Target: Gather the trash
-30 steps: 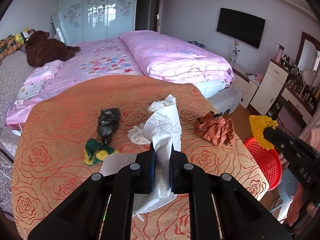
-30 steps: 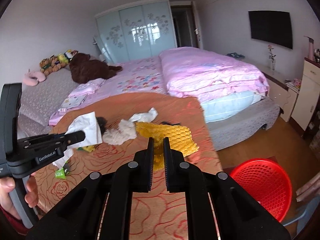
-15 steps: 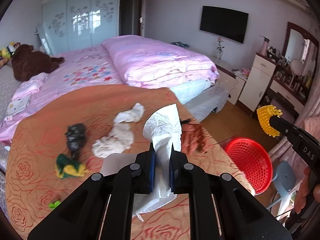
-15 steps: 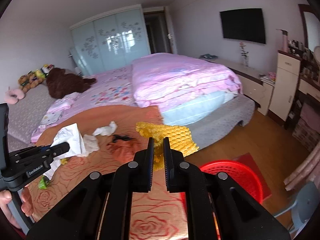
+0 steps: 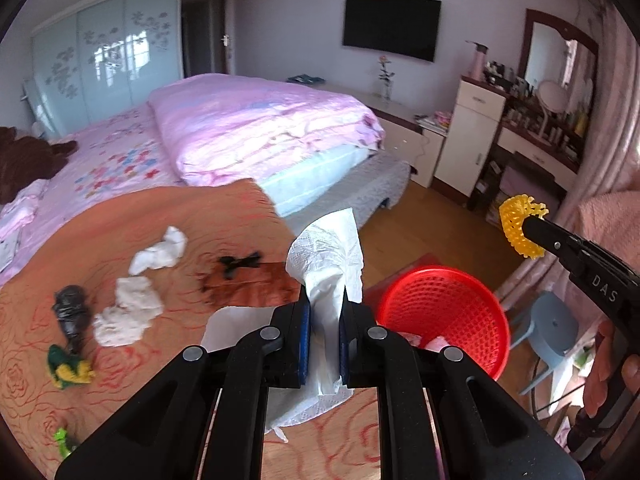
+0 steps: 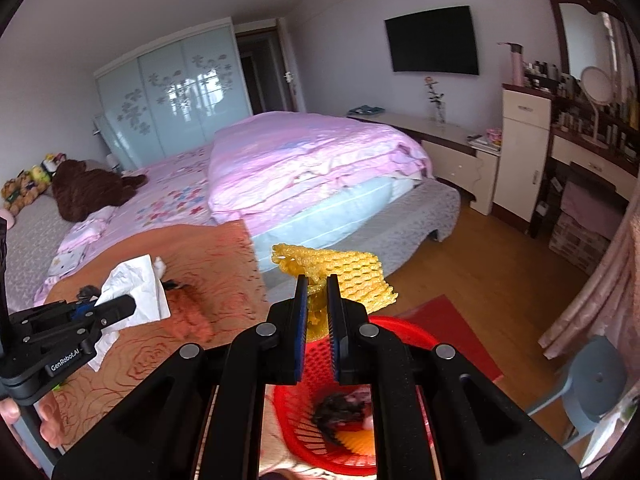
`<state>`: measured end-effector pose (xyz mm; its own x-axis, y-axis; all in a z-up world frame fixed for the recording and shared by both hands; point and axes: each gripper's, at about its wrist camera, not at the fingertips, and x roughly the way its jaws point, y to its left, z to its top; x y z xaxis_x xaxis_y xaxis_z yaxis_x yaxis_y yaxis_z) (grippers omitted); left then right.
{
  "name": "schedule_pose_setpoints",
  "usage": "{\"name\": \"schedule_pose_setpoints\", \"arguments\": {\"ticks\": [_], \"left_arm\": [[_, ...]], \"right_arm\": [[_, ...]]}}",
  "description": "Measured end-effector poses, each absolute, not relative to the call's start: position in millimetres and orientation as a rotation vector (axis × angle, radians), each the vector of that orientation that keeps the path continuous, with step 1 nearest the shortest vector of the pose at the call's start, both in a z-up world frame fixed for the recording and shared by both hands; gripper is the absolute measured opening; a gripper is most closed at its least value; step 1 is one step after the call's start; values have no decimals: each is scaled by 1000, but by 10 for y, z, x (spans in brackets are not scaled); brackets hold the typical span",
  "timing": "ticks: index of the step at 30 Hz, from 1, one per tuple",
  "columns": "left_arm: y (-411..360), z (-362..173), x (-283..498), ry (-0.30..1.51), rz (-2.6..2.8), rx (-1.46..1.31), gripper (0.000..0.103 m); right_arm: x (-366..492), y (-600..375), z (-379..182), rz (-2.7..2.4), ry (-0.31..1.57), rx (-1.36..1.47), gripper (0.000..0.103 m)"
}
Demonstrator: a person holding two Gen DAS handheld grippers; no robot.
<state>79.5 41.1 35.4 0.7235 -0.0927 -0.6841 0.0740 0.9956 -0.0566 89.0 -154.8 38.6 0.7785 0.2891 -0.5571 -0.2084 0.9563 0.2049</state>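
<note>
Plainly, the orange rose-patterned cloth [image 5: 168, 216] has scraps left on it, while the round red mesh basket [image 5: 444, 312] waits on the floor past its edge. Released early, the limp, crinkled white tissue [image 5: 328, 256] clamped in the left gripper [image 5: 324, 320] could drift short onto the cloth. The springy yellow foam net [image 6: 340, 272], pinched by the right gripper [image 6: 318, 312], hangs over the basket and might bounce out.
</note>
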Motion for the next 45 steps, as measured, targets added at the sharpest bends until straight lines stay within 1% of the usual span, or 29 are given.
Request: {"name": "schedule_pose_setpoints", "arguments": {"ticks": [13, 21, 30, 31, 34, 35, 36, 38, 42, 45], "left_arm": [[-168, 86, 1042, 818, -231, -9, 10], [-528, -245, 1254, 909, -326, 2, 10], [-632, -543, 1370, 980, -344, 36, 11], [-625, -560, 1367, 985, -344, 35, 13], [-628, -598, 1361, 995, -346, 35, 23], [-634, -602, 1358, 997, -349, 35, 32], [-631, -601, 1353, 998, -348, 33, 45], [-602, -582, 1334, 986, -338, 23, 54], [-550, -516, 1305, 974, -332, 16, 60], [-506, -457, 1269, 956, -315, 23, 61]], "right_arm": [[1069, -2019, 20, 182, 690, 178, 10], [1210, -2117, -311, 174, 772, 213, 10], [1339, -2060, -560, 195, 845, 209, 11], [1349, -2053, -580, 195, 851, 207, 11], [1365, -2035, -632, 199, 869, 207, 11], [1373, -2036, -639, 201, 874, 209, 11], [1374, -2028, -648, 202, 881, 209, 12], [1369, -2022, -652, 202, 884, 208, 16], [1363, -2038, -675, 198, 896, 212, 17], [1355, -2044, -668, 197, 895, 213, 20]]}}
